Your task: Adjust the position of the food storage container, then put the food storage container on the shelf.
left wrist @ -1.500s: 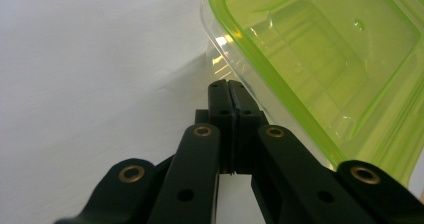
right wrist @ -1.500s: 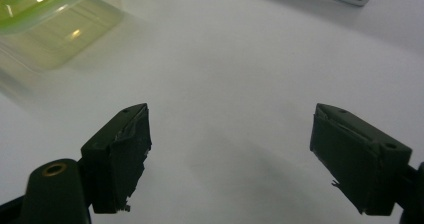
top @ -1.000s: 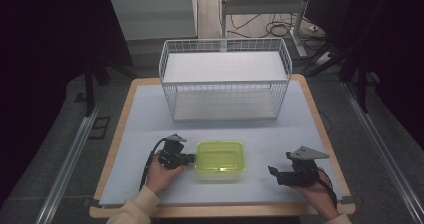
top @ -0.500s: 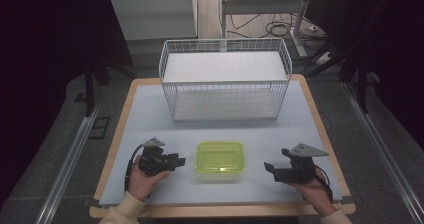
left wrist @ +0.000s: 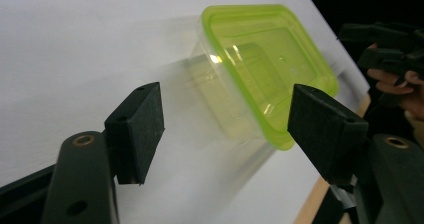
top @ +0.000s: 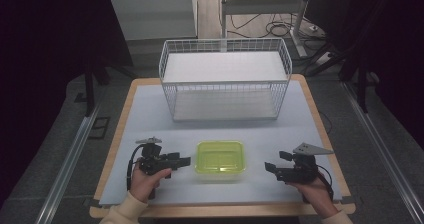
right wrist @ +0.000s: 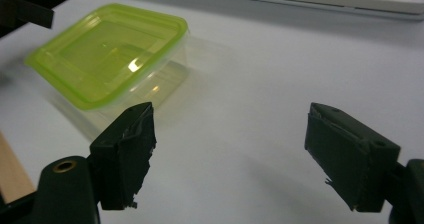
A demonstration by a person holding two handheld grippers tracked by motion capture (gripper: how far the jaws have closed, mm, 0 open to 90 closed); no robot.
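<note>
**Both grippers open, flanking a lidded green container**

Jaws on both grippers stand spread wide with nothing between them. On the high view the left gripper (top: 184, 160) sits just beside the container (top: 220, 157) at its 9 o'clock, jaws aimed at it; the right gripper (top: 270, 167) lies apart at its 3 o'clock, also facing it.

The container rests on the pale table (top: 140, 114), long axis running 9 to 3. It has a clear body under a translucent lime-green lid (left wrist: 267, 59), rounded corners; no contents can be made out. At 12 o'clock stands a white wire basket (top: 225, 79) with a white panel over it.
</note>
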